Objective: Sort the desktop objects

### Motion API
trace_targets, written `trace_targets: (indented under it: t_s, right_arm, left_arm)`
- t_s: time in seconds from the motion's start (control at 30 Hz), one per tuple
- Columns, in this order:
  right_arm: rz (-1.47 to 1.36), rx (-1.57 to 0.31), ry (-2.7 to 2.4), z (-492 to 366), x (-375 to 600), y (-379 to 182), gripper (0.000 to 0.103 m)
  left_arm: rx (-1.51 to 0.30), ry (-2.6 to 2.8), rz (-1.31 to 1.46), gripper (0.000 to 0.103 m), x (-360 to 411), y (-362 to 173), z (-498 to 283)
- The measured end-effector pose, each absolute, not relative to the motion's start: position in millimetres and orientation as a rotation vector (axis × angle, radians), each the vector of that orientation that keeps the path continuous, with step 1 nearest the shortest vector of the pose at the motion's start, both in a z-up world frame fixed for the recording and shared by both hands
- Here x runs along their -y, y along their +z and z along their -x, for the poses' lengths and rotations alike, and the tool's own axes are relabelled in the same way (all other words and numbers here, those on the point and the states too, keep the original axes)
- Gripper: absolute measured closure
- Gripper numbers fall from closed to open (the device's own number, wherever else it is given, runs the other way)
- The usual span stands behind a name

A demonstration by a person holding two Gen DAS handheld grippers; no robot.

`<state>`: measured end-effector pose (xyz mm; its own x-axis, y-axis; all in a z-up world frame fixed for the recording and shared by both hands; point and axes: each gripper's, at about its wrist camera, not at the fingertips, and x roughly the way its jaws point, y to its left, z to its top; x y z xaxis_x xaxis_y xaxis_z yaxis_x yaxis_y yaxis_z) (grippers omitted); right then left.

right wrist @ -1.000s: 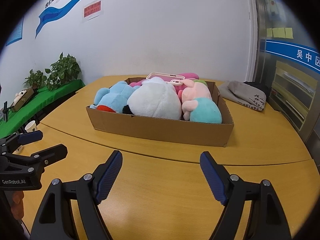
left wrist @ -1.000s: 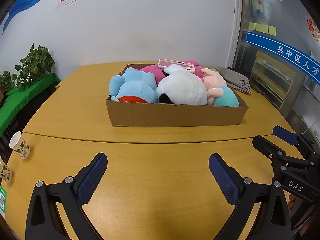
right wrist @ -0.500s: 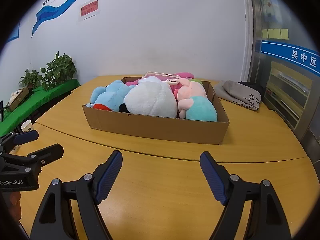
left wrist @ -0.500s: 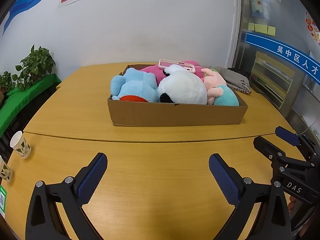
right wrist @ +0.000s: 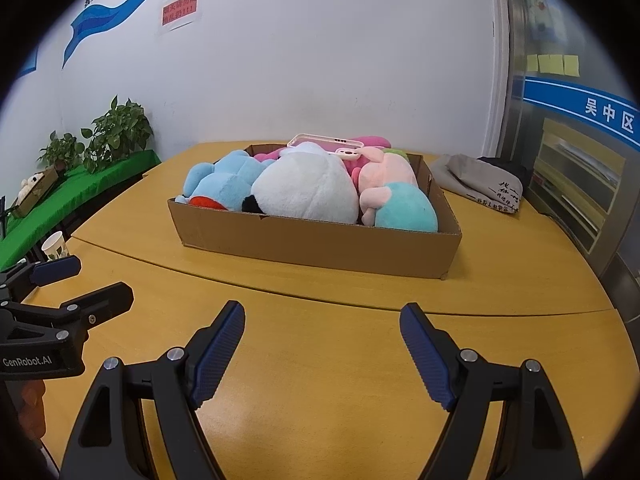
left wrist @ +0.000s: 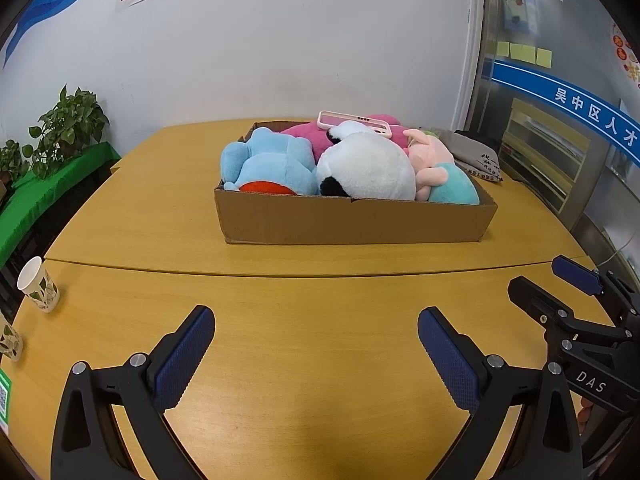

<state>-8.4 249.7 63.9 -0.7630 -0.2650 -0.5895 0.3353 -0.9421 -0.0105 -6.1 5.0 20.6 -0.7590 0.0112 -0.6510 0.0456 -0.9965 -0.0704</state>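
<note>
Scanning from the left edge, I saw a paper cup [left wrist: 38, 285] standing near the rim of the surface [left wrist: 320, 360], with potted plants [left wrist: 68, 128] on a green-covered ledge beyond it. My left hand-held gripper [left wrist: 316, 354] hovered above bare wood, its blue pads [left wrist: 182, 364] spread wide apart and holding nothing.

Further in, well ahead of both tools, sat the cardboard box [left wrist: 352, 220], heaped with plush toys. At its left lay a light blue toy [left wrist: 268, 164] with a red patch; behind it was a magenta one [left wrist: 308, 138]. In the middle bulged a big white toy [left wrist: 368, 168] with a black spot, and to its right a pink and teal toy [left wrist: 440, 176]. A phone in a pink case [left wrist: 354, 123] rested flat on top of the pile, toward the back.

I judged the toys light, soft and squashy; a firm pinch into a bulging body or limb should hold, since the fabric gives and does not slip. The phone looked stiff, smooth and breakable, so I would take it by its long edges and mind that it could slide off the pile.

Right of the box lay a folded grey cloth [right wrist: 480, 184]. My right hand-held gripper [right wrist: 322, 356] likewise hung with its jaws parted and empty.
</note>
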Motion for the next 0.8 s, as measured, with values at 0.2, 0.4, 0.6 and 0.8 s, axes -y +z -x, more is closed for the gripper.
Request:
trace_targets:
  t_s: [0.2,0.4,0.6,0.8]
  right_arm:
    - [-0.878,-0.166,-2.678,7,-249,63,0.023]
    - [-0.893,-0.163,-2.673,8,-249,60,0.023]
    - [-0.9,-0.165,-2.67,9,-249,58,0.023]
    - [-0.908,-0.164,-2.674,12,-251,57,0.023]
  left_arm:
    - [-0.148,-2.926,-1.111,0.0,-4,18,9]
    - [-0.139,-2.929,-1.127,0.0,-8,16,11]
    - [-0.149,-2.938,-1.15,0.0,-10,14,13]
    - [-0.155,-2.947,-1.188,0.0,-14,11,17]
